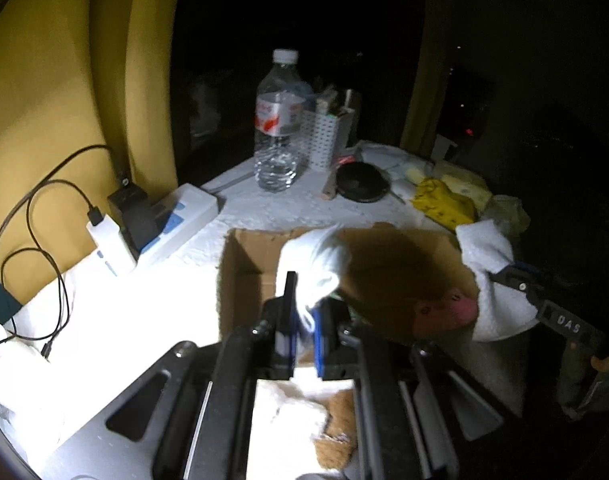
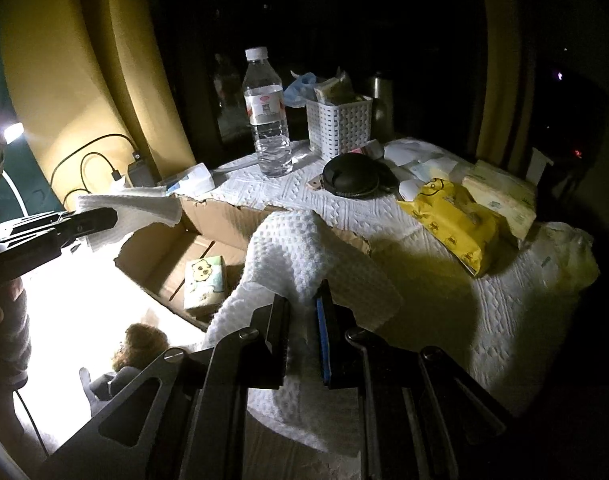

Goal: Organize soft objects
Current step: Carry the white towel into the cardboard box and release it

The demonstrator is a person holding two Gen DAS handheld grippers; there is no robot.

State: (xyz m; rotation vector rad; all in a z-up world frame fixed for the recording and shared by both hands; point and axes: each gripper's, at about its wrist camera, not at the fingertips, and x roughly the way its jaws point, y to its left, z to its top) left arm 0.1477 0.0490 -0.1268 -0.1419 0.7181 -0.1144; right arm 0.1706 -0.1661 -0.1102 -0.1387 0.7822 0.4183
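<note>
Both grippers, left (image 1: 304,320) and right (image 2: 302,320), are clamped on one white towel (image 2: 288,256) stretched over the box (image 2: 172,256) at 10 o'clock of the right wrist view, so lowering it in seems next.

Left gripper (image 1: 304,312) raised, jaws pinched nearly together on white cloth (image 1: 316,264), right gripper (image 2: 302,312) likewise clamped on white towel (image 2: 300,256)

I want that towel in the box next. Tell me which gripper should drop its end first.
Probably left. The left gripper already holds its end of the white towel over the open cardboard box, while the right gripper grips its end at the box's edge.
</note>
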